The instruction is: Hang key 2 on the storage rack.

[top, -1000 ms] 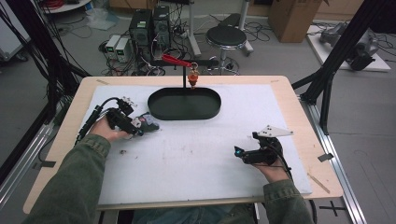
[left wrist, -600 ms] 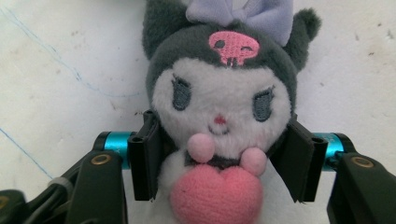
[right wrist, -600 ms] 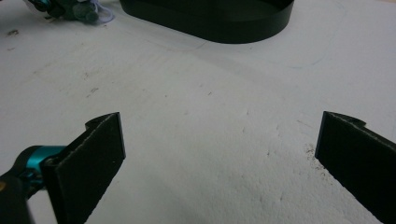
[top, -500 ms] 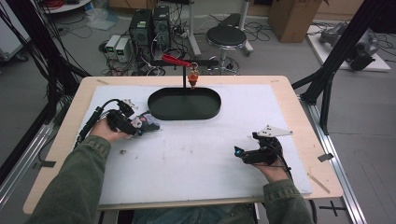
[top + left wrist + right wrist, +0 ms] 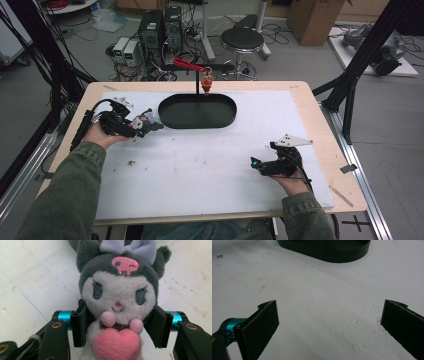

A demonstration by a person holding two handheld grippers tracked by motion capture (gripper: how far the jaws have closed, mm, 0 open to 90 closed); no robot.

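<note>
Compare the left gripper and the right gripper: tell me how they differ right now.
The left gripper is shut on a plush toy; the right gripper is open with nothing between its jaws. In the high view the left gripper sits close beside the black oval tray, while the right gripper is farther from it, nearer the person. Both have black jaws with blue fittings.

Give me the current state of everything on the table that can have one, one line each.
Left hand-held gripper: shut on the plush toy, pads pressing its sides.
Plush toy: held, facing the left gripper view's camera, pink heart at its front.
Right hand-held gripper: open, nothing between the jaws, above the white mat.
Black oval tray: on the mat, looks empty.
</note>
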